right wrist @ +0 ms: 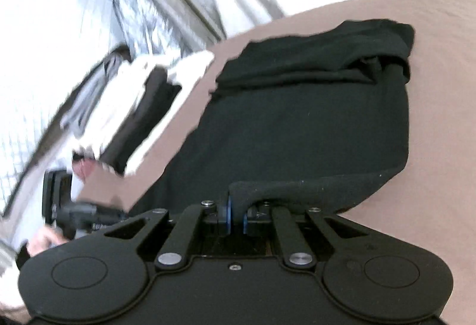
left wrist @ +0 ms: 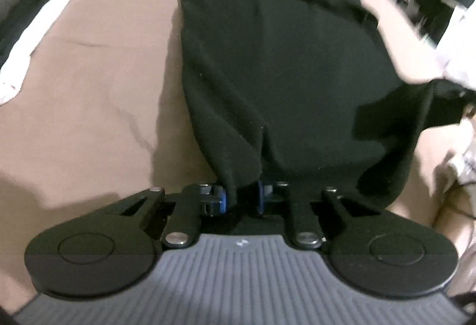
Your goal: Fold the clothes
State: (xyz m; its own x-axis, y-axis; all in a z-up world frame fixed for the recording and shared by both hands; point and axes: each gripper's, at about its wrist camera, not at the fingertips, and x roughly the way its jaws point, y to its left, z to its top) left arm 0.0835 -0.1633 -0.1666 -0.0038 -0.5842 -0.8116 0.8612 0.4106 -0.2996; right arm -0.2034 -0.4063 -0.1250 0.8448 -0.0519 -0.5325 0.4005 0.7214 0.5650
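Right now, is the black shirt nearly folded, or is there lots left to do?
Partly done. The black garment already lies doubled over at its far end on the brown bed cover. In hand: the left gripper and right gripper each pinch its near edge, lifted. Left: laying that edge down, and the other clothes beside it.

Light was soft and indoor; white fabric [right wrist: 74,27] blew out to glare, the edges bowed and smeared with motion blur.
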